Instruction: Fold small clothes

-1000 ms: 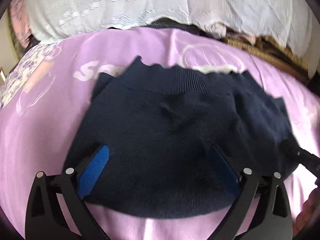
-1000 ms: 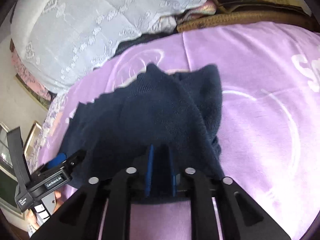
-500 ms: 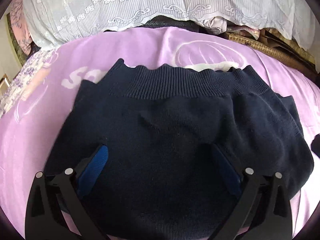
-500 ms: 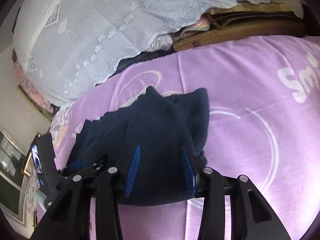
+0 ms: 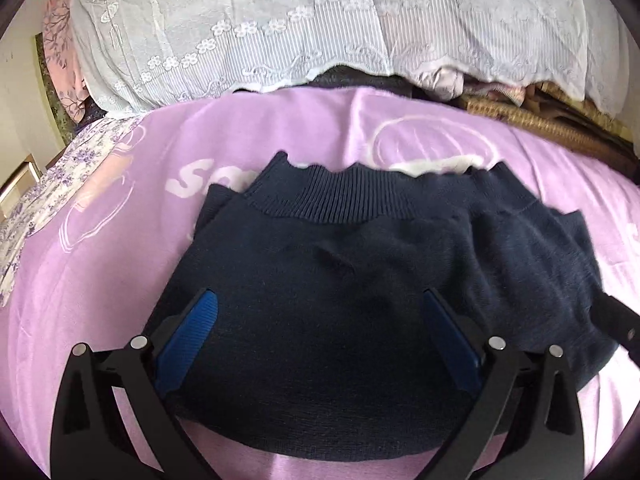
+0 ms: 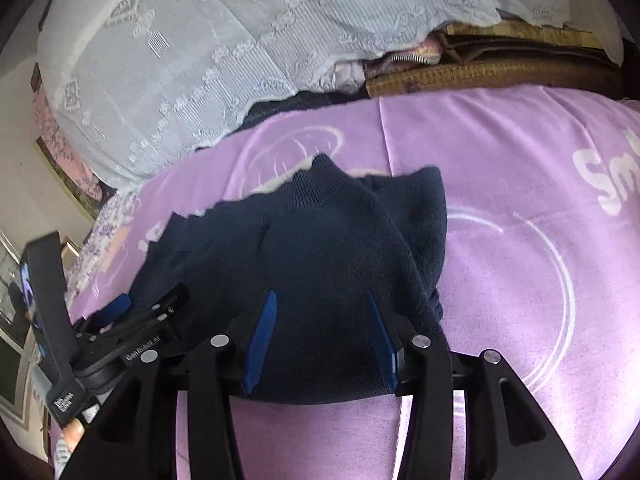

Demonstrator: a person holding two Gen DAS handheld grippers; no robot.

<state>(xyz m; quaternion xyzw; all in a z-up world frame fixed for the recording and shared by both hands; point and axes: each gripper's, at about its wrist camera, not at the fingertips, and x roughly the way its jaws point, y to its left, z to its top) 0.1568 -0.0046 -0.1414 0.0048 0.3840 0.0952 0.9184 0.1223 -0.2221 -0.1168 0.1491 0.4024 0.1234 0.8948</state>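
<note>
A navy knitted garment (image 5: 360, 300) lay folded on the purple bed cover (image 5: 120, 280), ribbed hem toward the lace-draped pile (image 5: 280, 40) at the bed's far edge. The left gripper (image 5: 320, 332) hung over it, jaws wide apart, pressing nothing. The right gripper (image 6: 320, 332) was opening its jaws, the knit between them but seemingly no longer pinched.

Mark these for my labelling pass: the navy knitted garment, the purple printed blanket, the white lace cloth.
Navy knitted garment (image 5: 360, 288), left wrist view, middle of its body.
Purple printed blanket (image 6: 520, 168), right wrist view, bare part.
White lace cloth (image 5: 280, 20), left wrist view, embroidered front.
</note>
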